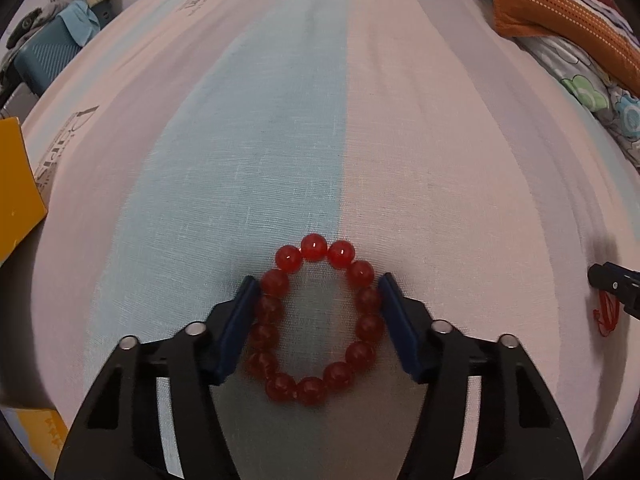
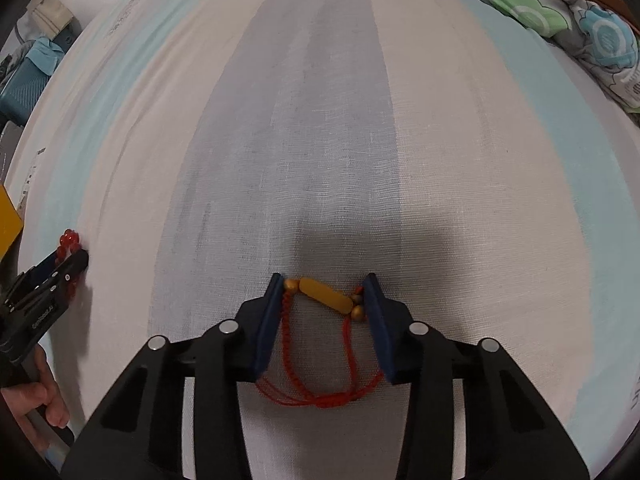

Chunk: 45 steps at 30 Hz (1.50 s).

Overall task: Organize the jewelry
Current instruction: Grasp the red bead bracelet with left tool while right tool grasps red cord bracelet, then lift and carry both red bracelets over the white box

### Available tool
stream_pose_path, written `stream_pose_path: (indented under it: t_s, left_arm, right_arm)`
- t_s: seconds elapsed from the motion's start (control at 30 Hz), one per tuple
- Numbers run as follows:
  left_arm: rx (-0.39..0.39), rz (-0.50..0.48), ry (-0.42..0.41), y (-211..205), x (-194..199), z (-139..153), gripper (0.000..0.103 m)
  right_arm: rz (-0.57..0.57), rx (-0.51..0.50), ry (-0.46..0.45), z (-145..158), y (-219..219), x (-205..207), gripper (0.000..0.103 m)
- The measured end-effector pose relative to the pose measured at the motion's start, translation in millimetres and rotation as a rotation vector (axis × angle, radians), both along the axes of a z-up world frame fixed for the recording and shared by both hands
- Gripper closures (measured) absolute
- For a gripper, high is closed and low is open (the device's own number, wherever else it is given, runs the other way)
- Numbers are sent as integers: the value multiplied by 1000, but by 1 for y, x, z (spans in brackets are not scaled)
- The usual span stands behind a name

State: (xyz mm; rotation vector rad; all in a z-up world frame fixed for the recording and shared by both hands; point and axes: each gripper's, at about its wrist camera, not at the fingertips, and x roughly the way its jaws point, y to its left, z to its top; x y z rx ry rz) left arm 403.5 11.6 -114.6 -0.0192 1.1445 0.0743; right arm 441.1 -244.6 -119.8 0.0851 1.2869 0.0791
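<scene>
A bracelet of big round red beads (image 1: 314, 326) lies flat in a ring on the striped bed sheet (image 1: 280, 140), where a blue stripe meets a pink one. The beads are shiny and see-through. Well apart from it lies a red string bracelet (image 2: 320, 344). It has one long yellow bead (image 2: 325, 295) with small gold balls at each end, and its knotted cord loops loosely.

Striped sheet (image 1: 304, 128) lies open ahead; yellow box (image 1: 16, 184) flanks left, pillows (image 1: 568, 28) right.
</scene>
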Motion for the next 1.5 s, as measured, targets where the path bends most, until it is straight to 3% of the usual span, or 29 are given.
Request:
stream_pose_path:
  t_s: [0.03,0.23,0.6,0.67,1.2,1.5]
  left_arm:
    - [-1,-2,-1,0,-1,1,54]
    - [-5,-12,0,2,-3,6,76]
    - [-24,8,8,-2,-2,15,77]
    - [-24,10,11,-2,-3,17,90]
    - [-35,35,19,8,-28,45,90]
    - [-37,29,23,16,-52,66,91]
  right_arm:
    - [1,7,1,0,0,-1,78]
    - [4,11,-6,1,-1,-2,84]
    - [14,38,-33,16,4,-14,86]
    - [15,43,-39,22,-4,-20,86]
    - [24,79,-58,45,8,-61,86]
    - [34,27,-72,53,15,-90,86]
